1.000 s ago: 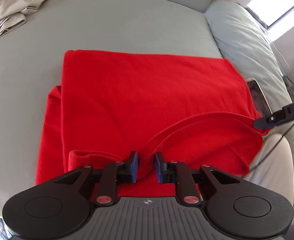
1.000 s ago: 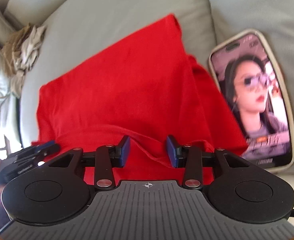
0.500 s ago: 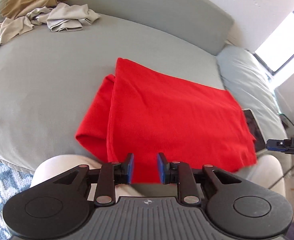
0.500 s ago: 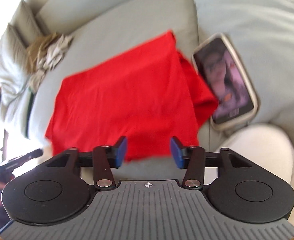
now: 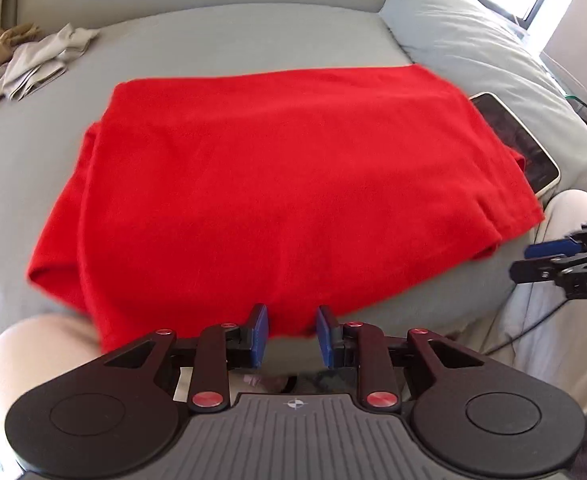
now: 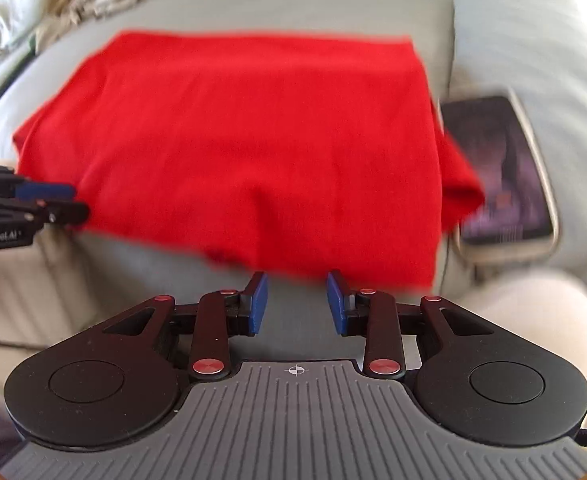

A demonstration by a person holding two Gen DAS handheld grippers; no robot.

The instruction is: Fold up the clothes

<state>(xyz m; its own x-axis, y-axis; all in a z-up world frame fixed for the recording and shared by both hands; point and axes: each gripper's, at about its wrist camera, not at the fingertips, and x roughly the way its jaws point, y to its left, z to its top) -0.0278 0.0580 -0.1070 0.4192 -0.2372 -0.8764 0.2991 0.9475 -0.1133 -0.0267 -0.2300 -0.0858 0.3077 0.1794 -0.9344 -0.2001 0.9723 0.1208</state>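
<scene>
Both grippers hang with their blue-padded jaws parted and nothing between them: the left gripper [image 5: 291, 334] sits at the near hem of the folded red knit garment [image 5: 277, 196], and the right gripper [image 6: 297, 304] sits just short of that same hem. The red garment lies flat as a broad rectangle on the pale grey sofa cushion [image 5: 233, 36]. At the garment's right edge, a dark-screened phone in a pale case [image 6: 505, 176] lies partly tucked under the cloth. Far beyond the garment's left corner, a crumpled heap of beige and grey clothes [image 5: 25, 64] rests on the cushion.
</scene>
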